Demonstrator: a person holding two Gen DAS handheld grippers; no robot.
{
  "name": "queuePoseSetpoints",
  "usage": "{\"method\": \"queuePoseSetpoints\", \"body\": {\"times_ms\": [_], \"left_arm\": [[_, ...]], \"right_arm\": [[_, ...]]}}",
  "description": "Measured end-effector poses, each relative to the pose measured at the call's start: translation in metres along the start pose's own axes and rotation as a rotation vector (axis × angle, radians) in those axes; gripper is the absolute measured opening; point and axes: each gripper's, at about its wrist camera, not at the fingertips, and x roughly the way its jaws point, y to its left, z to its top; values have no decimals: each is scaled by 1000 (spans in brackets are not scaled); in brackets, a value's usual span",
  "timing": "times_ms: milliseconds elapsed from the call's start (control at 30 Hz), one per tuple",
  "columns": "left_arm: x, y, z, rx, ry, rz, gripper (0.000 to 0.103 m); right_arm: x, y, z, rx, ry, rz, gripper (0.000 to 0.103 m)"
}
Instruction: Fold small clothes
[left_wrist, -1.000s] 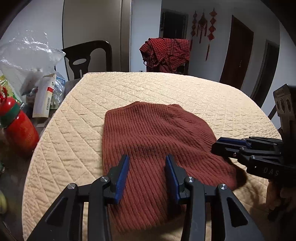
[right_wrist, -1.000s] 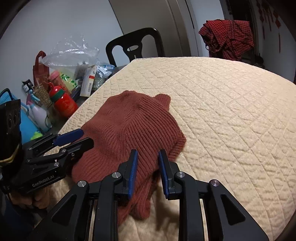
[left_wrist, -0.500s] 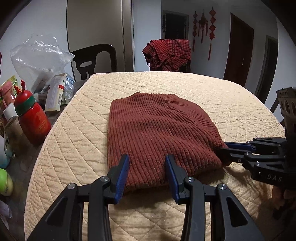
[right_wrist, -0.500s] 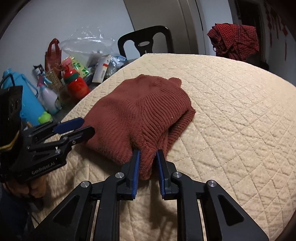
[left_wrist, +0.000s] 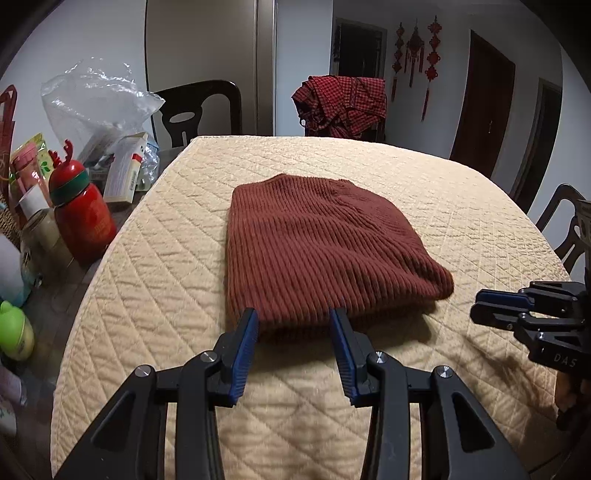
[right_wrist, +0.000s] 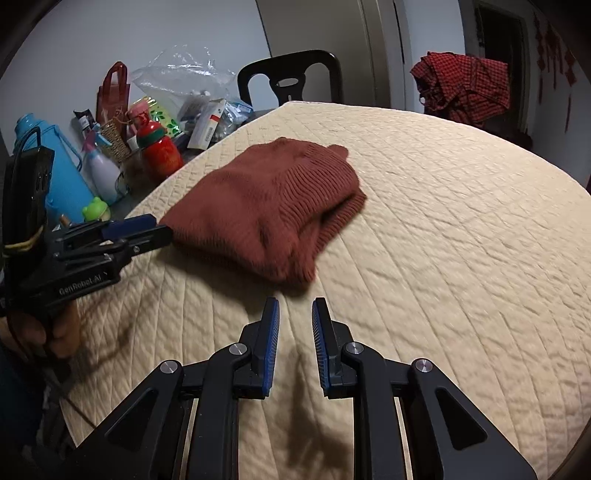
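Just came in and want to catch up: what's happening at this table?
A person holds a gripper in each hand over a quilted table cover, folding small clothes. A rust-red knit sweater lies folded in a neat bundle. The left gripper is open at the bundle's near edge; the right gripper is open and clear of it, with nothing between its fingers. Bottles and bags crowd the table's side.

quilted table cover (left_wrist: 177, 258), folded rust sweater (left_wrist: 314, 251)
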Motion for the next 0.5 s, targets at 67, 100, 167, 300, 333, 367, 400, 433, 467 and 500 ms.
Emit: {"method": "queuePoseSetpoints", "body": {"times_ms": [67,100,167,300,333,367,400,433,467,500], "left_arm": [[-3,-1,-4,7,6,12,43],[-4,-1,-6,8,9,15,43],[-6,-1,-9,8,11,16,44],[-8,1,-13,-6,15,27,45],[-8,2,-13,-8,15,27,45],[-8,2,-13,-10,14,26,45],[-7,2,-12,-10,11,25,45],[-7,2,-11,-11,8,25,45],[-6,2,-9,-14,3,23,45],[-4,3,-6,-16,-3,24,45]], "right_arm": [[-5,-1,-4,2,0,-11,20],[-7,-1,-6,0,-3,-18,20],[-11,0,-10,-5,-4,-32,30],[-15,2,-16,-1,-16,-30,37],[-16,2,-16,1,-21,-22,37],[-16,3,-15,0,-25,-14,37],[-15,4,-14,-1,-28,-3,37],[-14,5,-14,-3,-31,3,37],[-12,6,-13,-7,-34,8,37],[-10,8,-10,-13,-40,14,37]]}}
